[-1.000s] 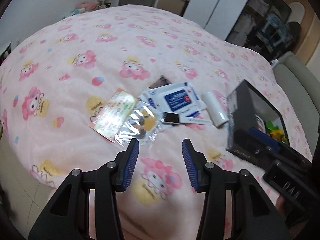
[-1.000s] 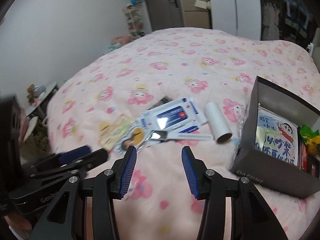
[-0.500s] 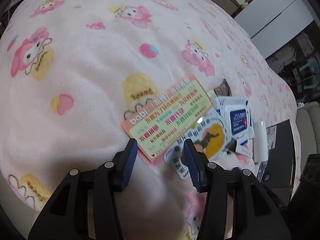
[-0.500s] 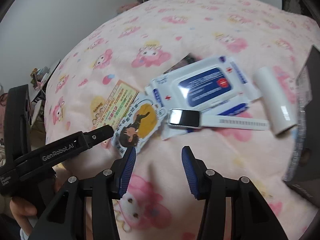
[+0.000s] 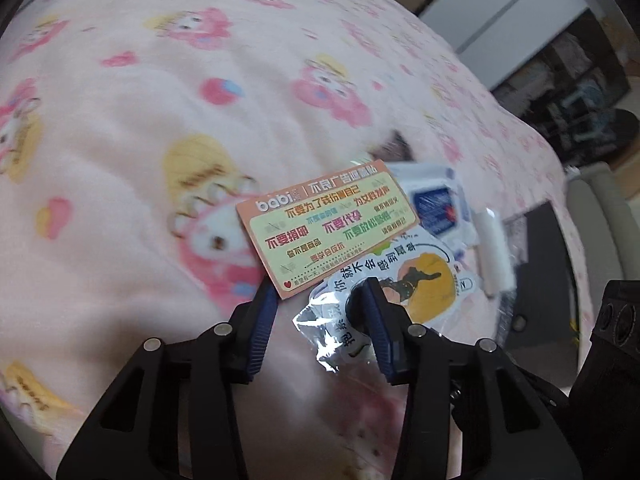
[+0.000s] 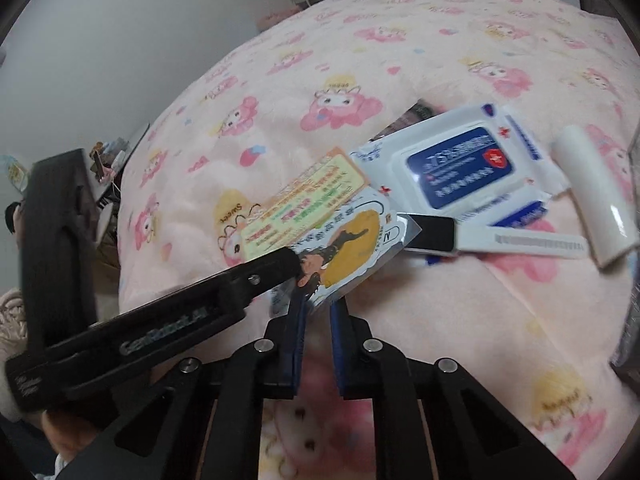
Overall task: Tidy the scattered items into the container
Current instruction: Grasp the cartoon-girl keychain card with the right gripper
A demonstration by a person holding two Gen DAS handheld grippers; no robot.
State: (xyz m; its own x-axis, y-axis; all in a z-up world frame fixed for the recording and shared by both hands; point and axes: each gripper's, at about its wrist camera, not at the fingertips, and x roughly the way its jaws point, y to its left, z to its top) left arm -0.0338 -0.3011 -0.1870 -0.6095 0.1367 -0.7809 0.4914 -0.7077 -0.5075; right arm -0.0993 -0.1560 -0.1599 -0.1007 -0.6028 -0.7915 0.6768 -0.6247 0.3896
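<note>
An orange-and-green printed card [image 5: 326, 226] lies on the pink blanket, overlapping a clear-sleeved sticker pack with an orange figure [image 5: 420, 284]. My left gripper [image 5: 318, 296] is open, its jaws straddling the card's near corner and the sticker pack's edge. In the right wrist view the sticker pack [image 6: 352, 252] reaches down between my right gripper's [image 6: 318, 308] narrowed jaws; whether they pinch it is unclear. A white-and-blue wipes pack [image 6: 460, 164], a white comb with black end [image 6: 492, 240] and a white roll [image 6: 596, 196] lie beyond. The dark container [image 5: 536, 272] stands to the right.
The left gripper's black arm [image 6: 160, 312] crosses the lower left of the right wrist view. A small dark packet [image 6: 412, 118] peeks from under the wipes. Cabinets and a dark shelf [image 5: 568, 68] stand beyond the bed. The bed's edge drops away at the left.
Both grippers have moved in close to the card and sticker pack. The right gripper's jaws have narrowed around the sticker pack's near edge. The left gripper stays open.
</note>
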